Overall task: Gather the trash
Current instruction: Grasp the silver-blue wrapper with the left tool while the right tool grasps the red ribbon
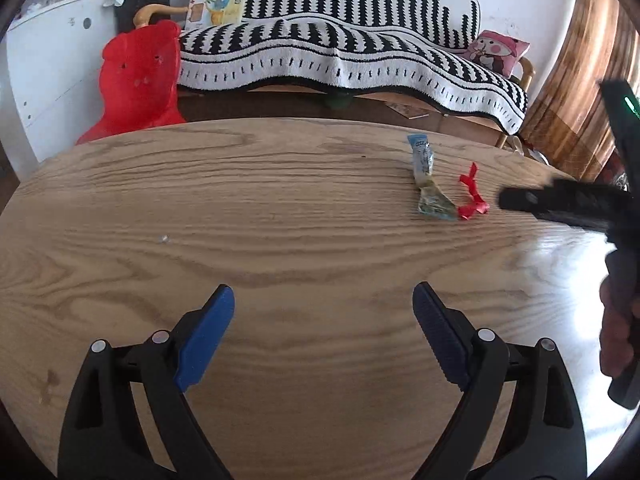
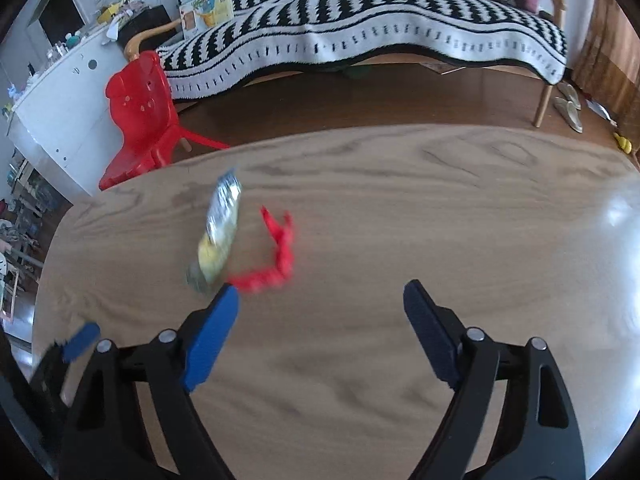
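Two pieces of trash lie on the wooden table (image 1: 240, 208): a blue, silver and yellow wrapper (image 1: 428, 180) and, just right of it, a twisted red wrapper (image 1: 472, 196). My left gripper (image 1: 324, 304) is open and empty above the near middle of the table, well short of them. In the right wrist view my right gripper (image 2: 320, 304) is open and empty, with the blue-silver wrapper (image 2: 220, 232) and red wrapper (image 2: 276, 256) just ahead of its left finger. The right gripper's body (image 1: 560, 204) shows at the left view's right edge.
A red plastic chair (image 1: 140, 80) stands beyond the table's far left edge. A bench with a black-and-white blanket (image 1: 340, 52) and pink cushion (image 1: 500, 50) lies across the floor behind. A white cabinet (image 1: 48, 60) is at the left. Slippers (image 2: 568, 108) lie at the right.
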`<state>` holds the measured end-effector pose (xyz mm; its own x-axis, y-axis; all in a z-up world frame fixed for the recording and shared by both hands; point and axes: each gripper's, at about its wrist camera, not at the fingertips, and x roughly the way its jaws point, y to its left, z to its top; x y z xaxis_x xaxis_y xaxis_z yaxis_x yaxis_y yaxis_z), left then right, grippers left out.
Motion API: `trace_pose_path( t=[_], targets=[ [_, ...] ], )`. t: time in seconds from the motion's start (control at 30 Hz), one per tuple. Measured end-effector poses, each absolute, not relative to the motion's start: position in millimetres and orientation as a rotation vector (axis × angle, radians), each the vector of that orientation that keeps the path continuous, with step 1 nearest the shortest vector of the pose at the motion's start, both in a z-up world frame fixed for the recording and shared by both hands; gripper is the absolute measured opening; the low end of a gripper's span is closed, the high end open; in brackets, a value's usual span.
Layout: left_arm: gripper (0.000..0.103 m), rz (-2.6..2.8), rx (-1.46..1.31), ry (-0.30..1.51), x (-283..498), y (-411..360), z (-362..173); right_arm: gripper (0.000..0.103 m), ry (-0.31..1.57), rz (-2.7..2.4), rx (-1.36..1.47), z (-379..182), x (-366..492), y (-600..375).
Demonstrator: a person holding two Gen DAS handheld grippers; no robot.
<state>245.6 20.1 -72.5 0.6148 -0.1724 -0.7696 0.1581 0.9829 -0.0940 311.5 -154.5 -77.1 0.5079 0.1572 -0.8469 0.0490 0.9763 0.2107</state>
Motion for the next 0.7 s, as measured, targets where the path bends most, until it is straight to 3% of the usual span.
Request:
trace_pose_path(
  t=[0.2, 0.23, 0.27, 0.7],
  targets=[
    [0.091, -0.235, -0.008, 0.892, 270.0, 0.4, -74.9, 0.058, 1.053, 0.046, 0.156, -91.0, 346.2, -136.4],
    [0.091, -0.242, -0.001, 0.894, 272.2, -3.3, -75.4, 0.041, 1.049, 0.044, 0.14, -91.0, 347.9, -134.6],
    [0.091, -0.25, 0.01, 0.893, 275.5, -9.0, -75.0, 0.013, 1.049, 0.047, 0.116, -91.0, 349.7, -132.6],
    [0.09, -0.27, 0.07, 0.902, 329.5, -82.8, -70.3, 0.011, 1.012, 0.07, 0.075, -64.1, 296.0, -190.6]
  ],
)
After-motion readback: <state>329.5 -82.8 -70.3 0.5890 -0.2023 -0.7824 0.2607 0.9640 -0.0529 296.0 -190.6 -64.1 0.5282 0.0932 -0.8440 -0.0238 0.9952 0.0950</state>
